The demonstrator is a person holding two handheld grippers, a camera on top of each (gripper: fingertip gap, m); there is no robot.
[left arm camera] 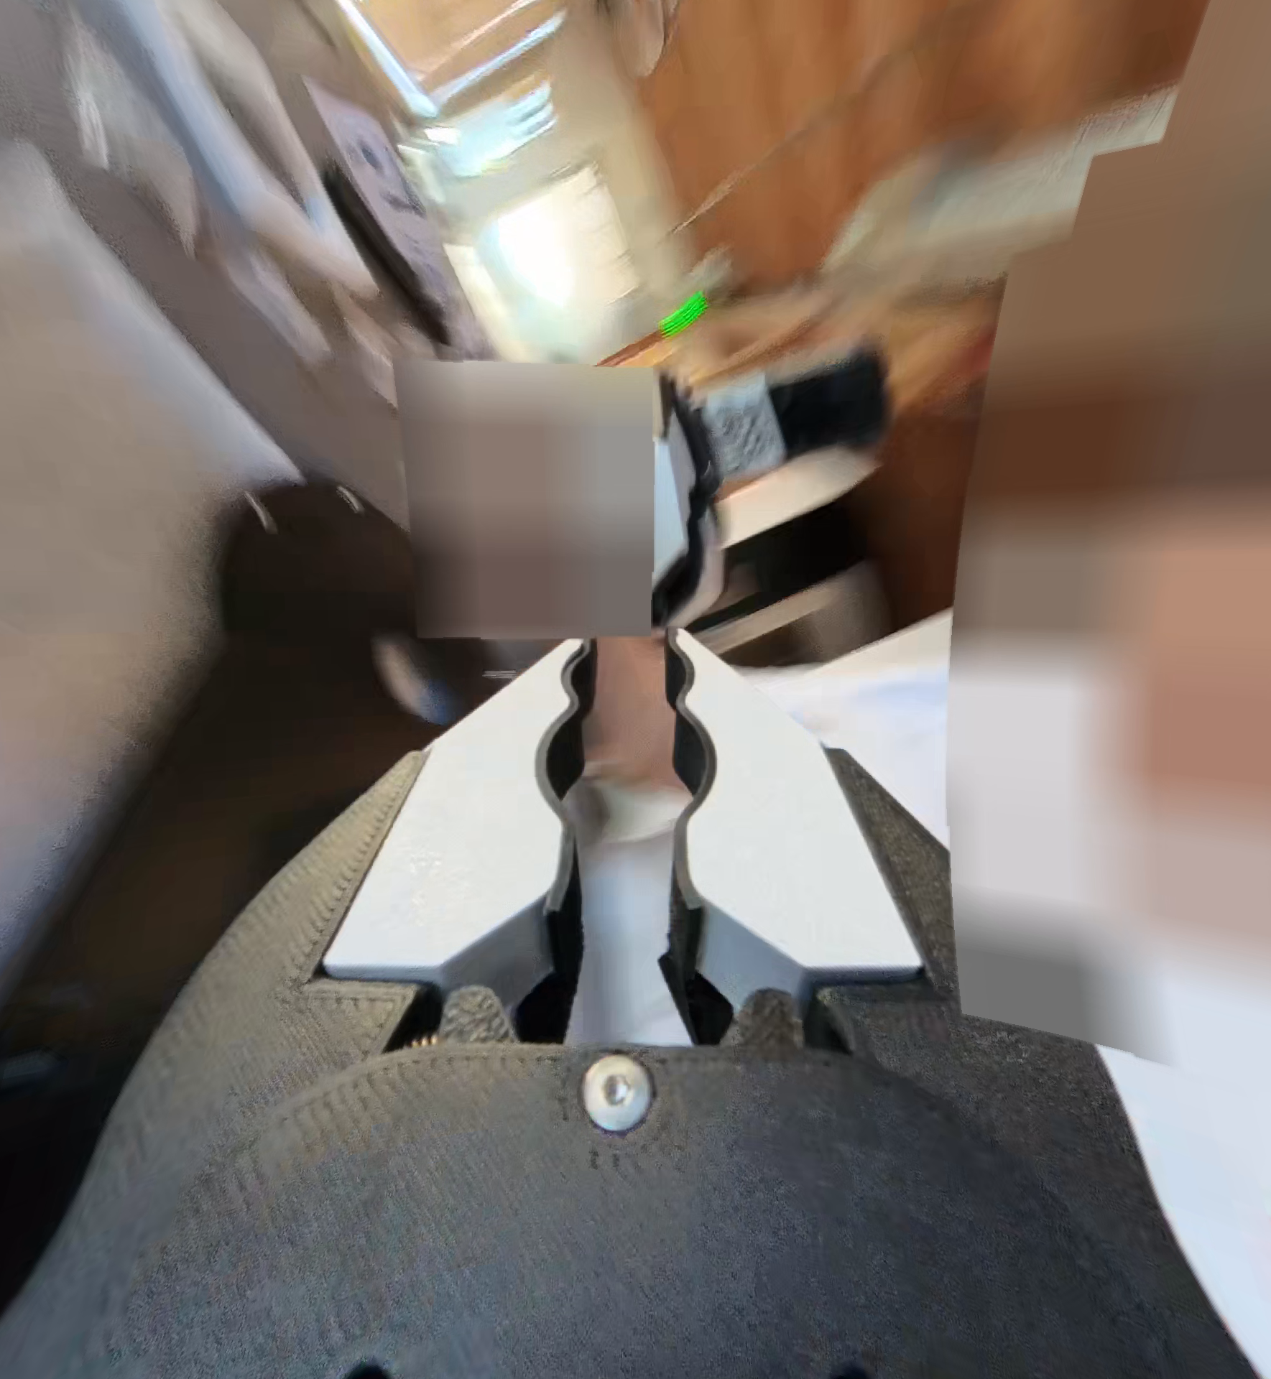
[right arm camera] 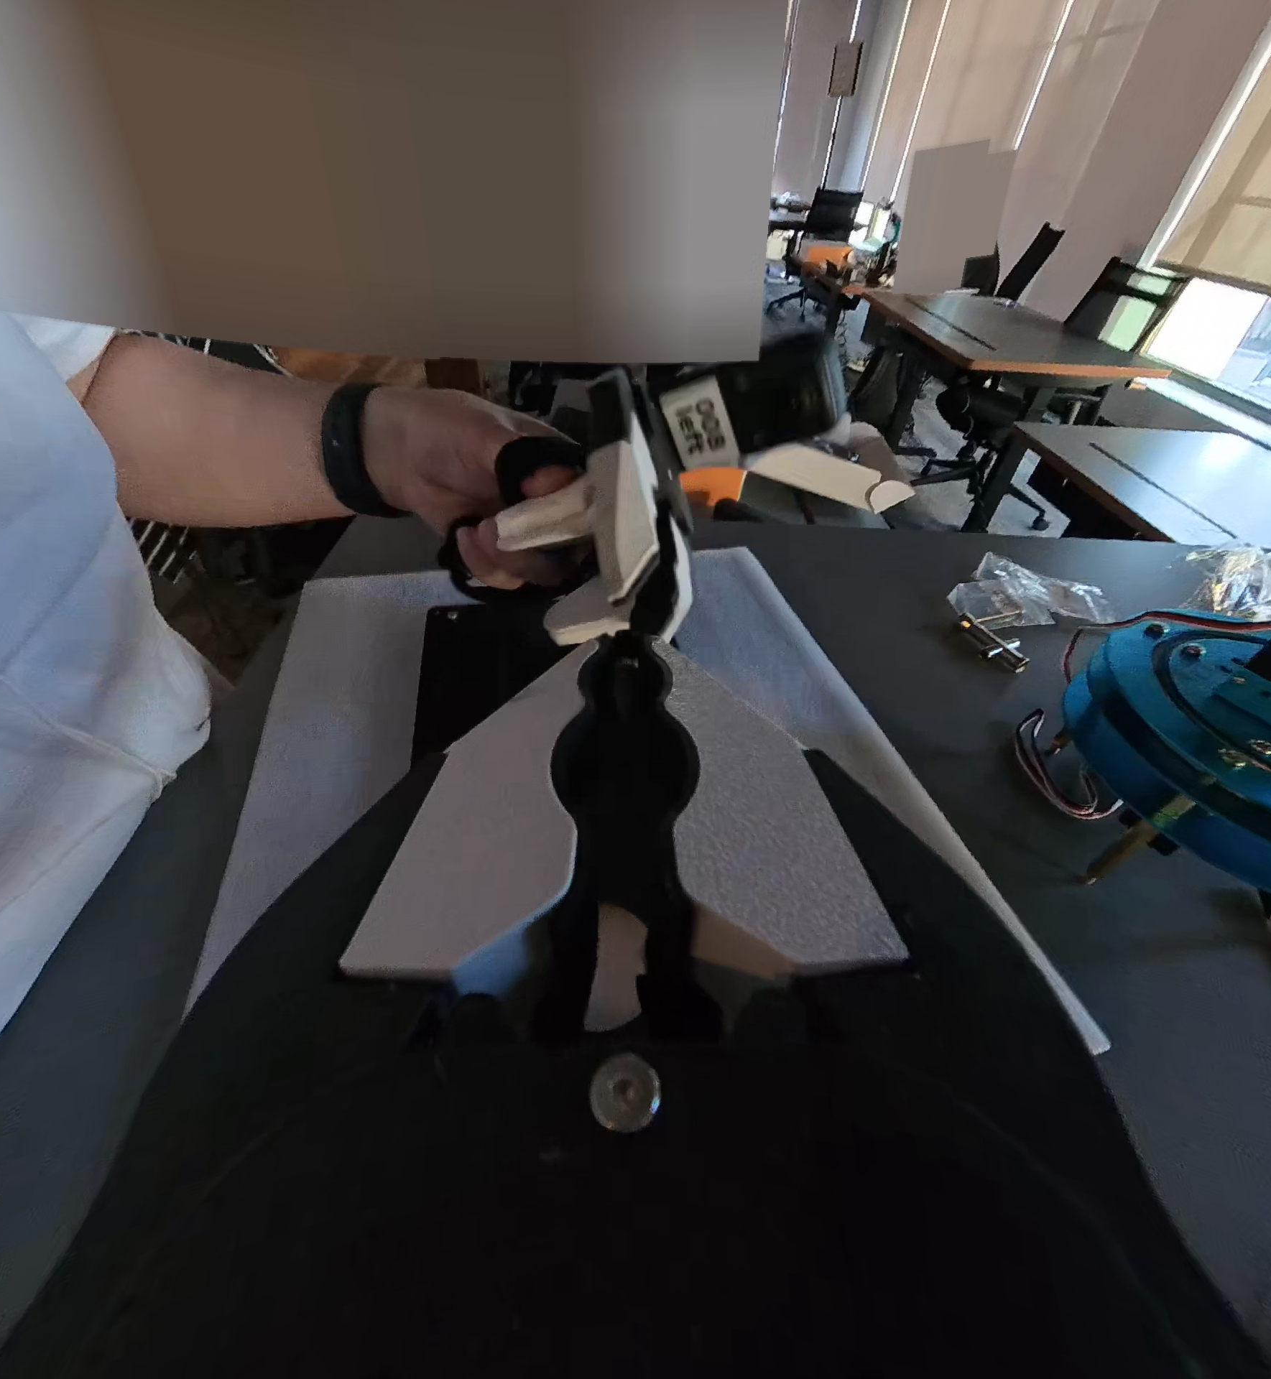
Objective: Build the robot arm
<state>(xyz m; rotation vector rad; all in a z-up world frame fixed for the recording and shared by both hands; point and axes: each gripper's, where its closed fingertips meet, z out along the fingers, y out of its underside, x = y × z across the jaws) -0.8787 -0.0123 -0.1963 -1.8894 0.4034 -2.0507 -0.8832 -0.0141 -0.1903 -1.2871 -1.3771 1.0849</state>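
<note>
Fingers of the right gripper (right arm camera: 626, 657) were pressed together, holding nothing, above a white foam sheet (right arm camera: 766, 619) on the dark table (right arm camera: 1028, 1007). The left gripper (left arm camera: 626, 657) stood slightly apart, empty, lifted in the person's hand (right arm camera: 453, 477). Clear bags (right arm camera: 1028, 593) with small metal parts lay beside a blue round device (right arm camera: 1214, 754).

Two claws are in view: the right claw (right arm camera: 626, 660) up close and the left claw (right arm camera: 621, 604) farther off, gripped by one hand (right arm camera: 460, 477) that wears one dark wristband (right arm camera: 345, 461). On the dark desk (right arm camera: 916, 1007) lies one white foam sheet (right arm camera: 751, 619) with one black plate (right arm camera: 475, 671) on it. To the right sit one blue round assembly (right arm camera: 1199, 754) with red-and-white wires, two clear plastic bags (right arm camera: 1020, 589) of small parts, and one small metal piece (right arm camera: 990, 645). Behind stand at least three more tables (right arm camera: 990, 336) and several black office chairs; their exact count cannot be told.

The left wrist view is too blurred to count anything beyond its own claw (left arm camera: 628, 649).
</note>
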